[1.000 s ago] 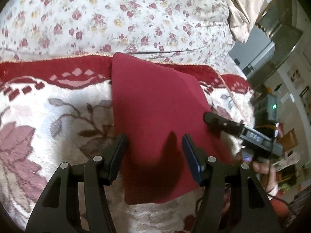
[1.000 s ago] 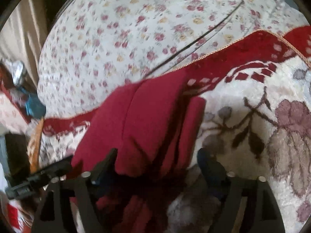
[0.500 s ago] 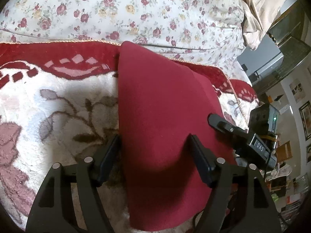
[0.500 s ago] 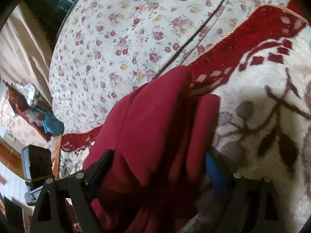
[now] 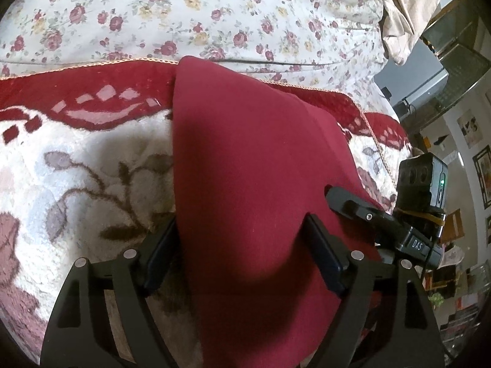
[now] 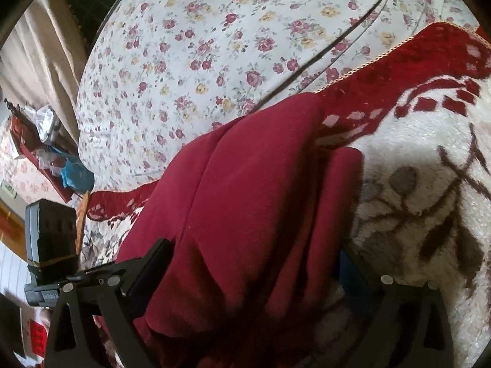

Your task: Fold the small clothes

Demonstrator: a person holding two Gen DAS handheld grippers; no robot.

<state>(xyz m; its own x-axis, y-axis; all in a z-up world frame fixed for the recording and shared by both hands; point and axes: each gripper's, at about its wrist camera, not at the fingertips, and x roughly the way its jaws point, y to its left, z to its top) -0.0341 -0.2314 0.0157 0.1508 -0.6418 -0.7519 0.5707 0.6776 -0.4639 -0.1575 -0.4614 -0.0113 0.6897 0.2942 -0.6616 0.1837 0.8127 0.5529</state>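
A dark red folded garment lies on a red-and-cream patterned blanket. My left gripper is open, its jaws straddling the near end of the garment, close above it. In the right wrist view the same garment shows folded layers and creases; my right gripper is open with its jaws either side of the bunched cloth. The right gripper also shows in the left wrist view, at the garment's right edge. The cloth hides the space between both pairs of fingers.
A floral bedsheet covers the bed behind the blanket. A beige curtain hangs at the upper right. The bed edge drops off to the right, with furniture and clutter beyond. A cluttered shelf stands at left in the right wrist view.
Both grippers have moved forward and lower over the garment, which now fills more of each view. The jaws stay open. The garment itself has barely shifted.
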